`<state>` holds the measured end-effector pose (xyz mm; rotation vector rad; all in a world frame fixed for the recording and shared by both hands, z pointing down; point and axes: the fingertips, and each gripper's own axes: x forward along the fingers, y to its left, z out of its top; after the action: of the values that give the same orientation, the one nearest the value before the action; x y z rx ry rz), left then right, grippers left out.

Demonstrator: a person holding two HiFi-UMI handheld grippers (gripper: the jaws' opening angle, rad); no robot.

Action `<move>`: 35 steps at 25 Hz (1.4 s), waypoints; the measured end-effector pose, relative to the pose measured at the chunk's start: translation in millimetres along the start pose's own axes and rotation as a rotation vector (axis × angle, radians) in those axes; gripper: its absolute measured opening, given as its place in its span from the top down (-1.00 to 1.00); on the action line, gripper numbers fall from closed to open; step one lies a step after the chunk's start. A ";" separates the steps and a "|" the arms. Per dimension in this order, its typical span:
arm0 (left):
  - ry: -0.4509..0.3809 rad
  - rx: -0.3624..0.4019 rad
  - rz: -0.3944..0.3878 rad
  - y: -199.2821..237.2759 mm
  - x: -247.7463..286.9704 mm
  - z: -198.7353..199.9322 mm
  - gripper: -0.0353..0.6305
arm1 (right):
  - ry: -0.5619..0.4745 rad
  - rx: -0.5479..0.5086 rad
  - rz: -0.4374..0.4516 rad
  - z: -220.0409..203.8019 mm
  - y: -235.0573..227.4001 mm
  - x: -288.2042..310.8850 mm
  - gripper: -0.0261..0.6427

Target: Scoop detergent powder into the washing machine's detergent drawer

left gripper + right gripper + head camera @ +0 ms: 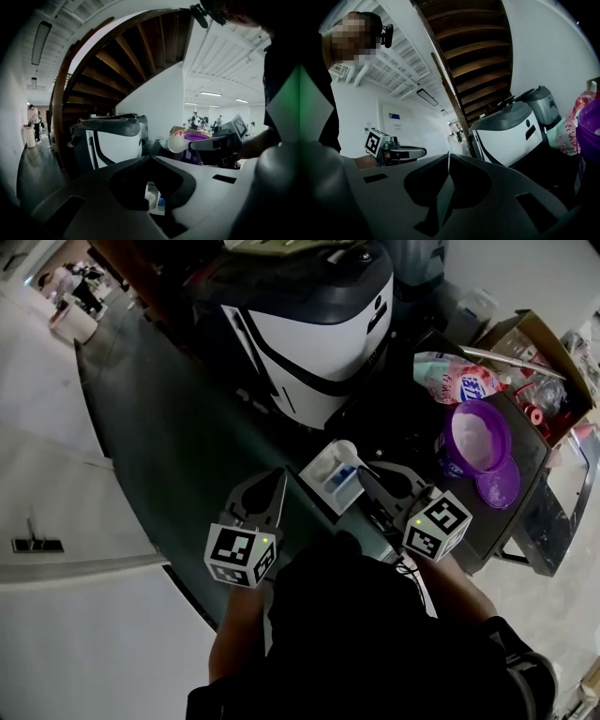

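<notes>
Nearest us, our left gripper [278,480] hangs with jaws pressed together on nothing; our right gripper [364,474] beside it clamps the handle of a small white plastic scoop [345,451]. The scoop's bowl sits just past its tips, at the far corner of the open white detergent drawer [313,474] between both grippers, the round purple powder tub [476,435] well off to its right.

Open detergent drawer [330,476] lying hemmed between the left gripper [279,474] and right gripper [366,476], scoop [345,450] hanging over its far end, washing machine [309,343] blocking just behind, purple tub [476,437], lid [499,487] and detergent bag [457,379] crowding the worktop [536,465] at right, floor [159,427] lying open at left.
</notes>
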<state>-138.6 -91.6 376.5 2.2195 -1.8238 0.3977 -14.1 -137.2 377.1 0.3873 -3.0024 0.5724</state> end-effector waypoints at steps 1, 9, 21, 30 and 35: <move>0.001 0.014 -0.022 -0.1 5.8 1.6 0.87 | 0.002 -0.001 -0.019 0.4 -2.1 1.1 0.86; -0.042 0.025 -0.256 3.5 57.8 18.2 0.87 | -0.030 -0.041 -0.272 25.0 -19.8 -11.9 0.86; -0.013 0.014 -0.518 -92.3 114.7 40.8 0.87 | -0.120 -0.023 -0.632 33.8 -60.7 -162.6 0.86; -0.008 0.105 -0.574 -170.5 133.8 63.1 0.87 | -0.151 -0.004 -0.672 22.5 -98.7 -231.2 0.86; 0.003 0.127 -0.589 -177.2 145.3 60.4 0.87 | -0.123 -0.027 -0.718 16.8 -116.5 -245.5 0.86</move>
<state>65.4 -212.1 369.7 2.6891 -1.0805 0.3982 252.8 -190.8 376.8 1.4437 -2.6722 0.4378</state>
